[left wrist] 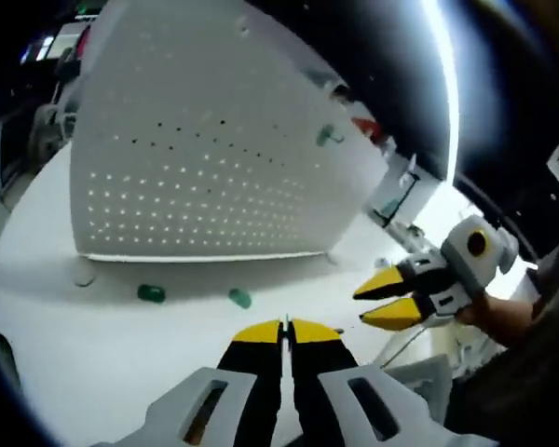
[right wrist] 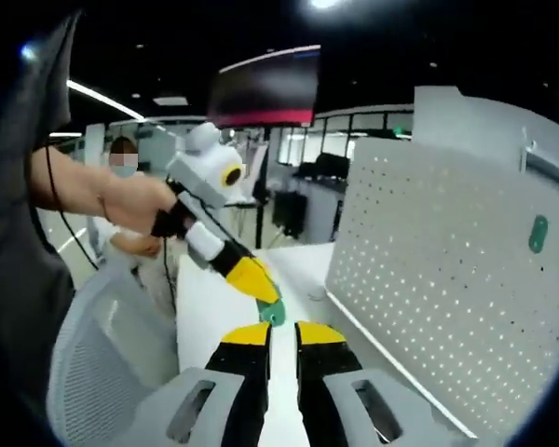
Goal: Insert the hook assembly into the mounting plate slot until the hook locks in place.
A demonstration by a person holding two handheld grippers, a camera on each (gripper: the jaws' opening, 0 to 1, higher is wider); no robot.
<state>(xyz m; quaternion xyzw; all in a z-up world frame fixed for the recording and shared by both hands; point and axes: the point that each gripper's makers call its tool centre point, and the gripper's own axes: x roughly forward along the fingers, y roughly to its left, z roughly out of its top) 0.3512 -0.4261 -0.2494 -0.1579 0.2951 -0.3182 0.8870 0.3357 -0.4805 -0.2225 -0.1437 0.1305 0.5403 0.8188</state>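
Observation:
A white pegboard plate (left wrist: 205,140) stands upright on the white table (left wrist: 65,363); a green hook (left wrist: 329,137) hangs on its right part. Two loose green hooks (left wrist: 151,293) (left wrist: 239,298) lie on the table in front of it. My left gripper (left wrist: 284,326) is shut just short of the nearer one, with nothing seen between the tips. My right gripper (left wrist: 361,307) comes in from the right, jaws slightly apart and empty. In the right gripper view, the right gripper (right wrist: 282,335) is open, the left gripper (right wrist: 252,277) points down at a green hook (right wrist: 272,312), and the pegboard (right wrist: 429,279) carries a hung hook (right wrist: 538,233).
A metal bracket (left wrist: 396,200) and a red piece (left wrist: 365,126) stand at the board's right edge. A small white disc (left wrist: 84,277) lies by its lower left corner. A grey mesh chair (right wrist: 102,354) is on the left, and a hand (right wrist: 121,205) holds the left gripper.

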